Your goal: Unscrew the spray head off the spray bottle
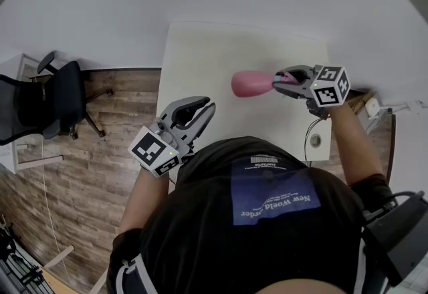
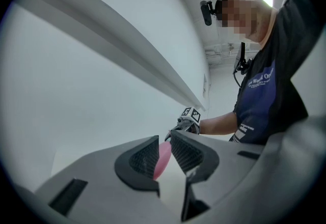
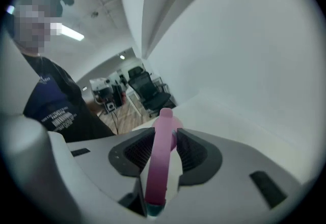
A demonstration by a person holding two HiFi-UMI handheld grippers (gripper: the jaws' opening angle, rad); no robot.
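Note:
A pink spray bottle hangs on its side above the white table. My right gripper is shut on its head end, with the rounded body pointing left. In the right gripper view the pink bottle runs lengthwise between the pads, which press on it; my right gripper points down toward the table. My left gripper hovers by the table's near left edge, apart from the bottle. Its jaws stand a narrow gap apart, nothing between them; through the gap of the left gripper I see the distant bottle and the right gripper.
A black office chair stands on the wooden floor left of the table. A round cable port with a dark cord sits at the table's near right corner. White wall runs behind the table.

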